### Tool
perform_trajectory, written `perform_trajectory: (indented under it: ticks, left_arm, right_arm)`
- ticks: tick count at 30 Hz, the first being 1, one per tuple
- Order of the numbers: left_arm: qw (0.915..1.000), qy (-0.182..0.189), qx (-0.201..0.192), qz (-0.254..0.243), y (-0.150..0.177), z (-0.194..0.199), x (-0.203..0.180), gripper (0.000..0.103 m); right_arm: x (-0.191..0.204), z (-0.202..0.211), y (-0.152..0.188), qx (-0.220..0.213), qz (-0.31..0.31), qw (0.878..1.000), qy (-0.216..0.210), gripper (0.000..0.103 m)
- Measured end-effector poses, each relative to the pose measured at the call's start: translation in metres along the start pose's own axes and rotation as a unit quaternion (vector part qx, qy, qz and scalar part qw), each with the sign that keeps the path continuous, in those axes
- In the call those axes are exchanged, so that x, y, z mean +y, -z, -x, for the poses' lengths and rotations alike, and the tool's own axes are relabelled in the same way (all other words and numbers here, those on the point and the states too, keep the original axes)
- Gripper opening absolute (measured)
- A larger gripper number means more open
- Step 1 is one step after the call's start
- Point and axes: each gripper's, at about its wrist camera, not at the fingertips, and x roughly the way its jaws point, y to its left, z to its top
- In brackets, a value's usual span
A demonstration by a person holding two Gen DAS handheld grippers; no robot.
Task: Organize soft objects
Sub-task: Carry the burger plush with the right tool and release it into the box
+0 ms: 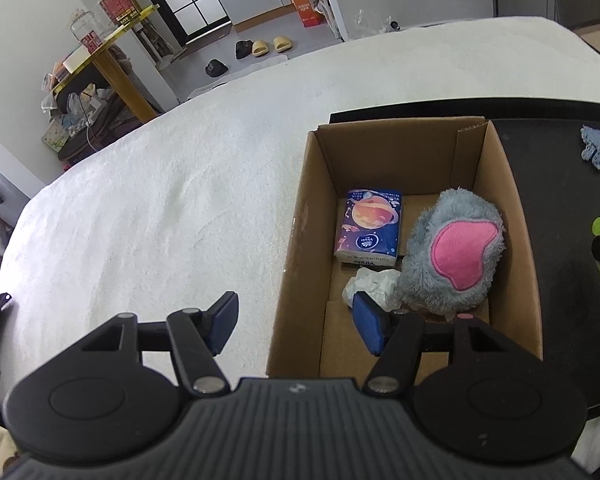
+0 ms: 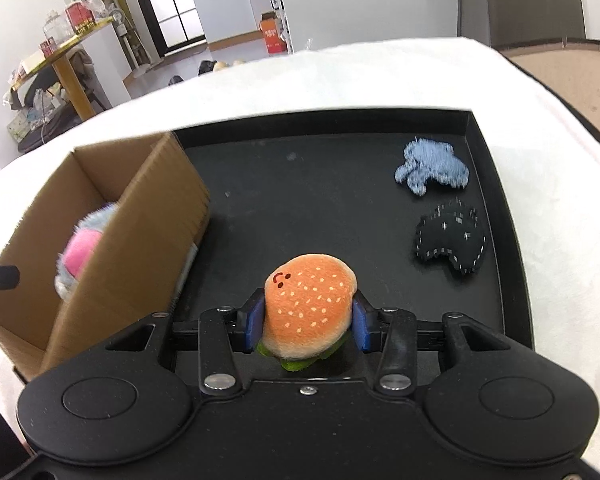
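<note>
Burger plush (image 2: 310,308) in right tool (image 2: 309,320) — underside hidden (green edge only).

The blue tissue pack (image 1: 368,227) in the cardboard box (image 1: 312,240), right of the frame's middle, has a round logo that seems to read "Vinda", upside down. The words on its white edge are too small to read.

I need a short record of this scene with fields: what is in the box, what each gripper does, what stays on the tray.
box: brown cardboard box holds planet-print tissue pack, grey-pink plush, crumpled white tissue
right gripper: shut on orange burger plush
left gripper: open, empty
black tray: blue fuzzy piece, black stitched cushion
</note>
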Motion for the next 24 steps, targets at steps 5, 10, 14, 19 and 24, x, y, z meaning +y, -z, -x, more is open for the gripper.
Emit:
perform_trajectory:
  ticks: [5, 10, 14, 19, 24]
  left_arm:
    - [0.9997, 0.014, -0.007, 0.016, 0.003, 0.005, 0.008, 0.062]
    - [0.9993, 0.026, -0.005, 0.027, 0.003, 0.006, 0.016, 0.061]
    - [0.9988, 0.035, -0.003, 0.035, 0.006, 0.006, 0.021, 0.061]
    - [0.9976, 0.043, 0.016, 0.052, 0.007, -0.001, 0.03, 0.061]
    - [0.9962, 0.058, 0.023, 0.06, 0.009, -0.004, 0.035, 0.061]
  right_arm:
    - [0.011, 0.019, -0.013, -0.021, 0.009, 1.0, -0.007, 0.043]
    - [0.025, 0.035, -0.025, -0.043, 0.025, 0.999, -0.012, 0.043]
    - [0.036, 0.043, -0.031, -0.053, 0.042, 0.998, -0.01, 0.043]
    - [0.051, 0.046, -0.036, -0.057, 0.064, 0.996, -0.009, 0.043]
    - [0.07, 0.049, -0.042, -0.061, 0.087, 0.994, -0.008, 0.043]
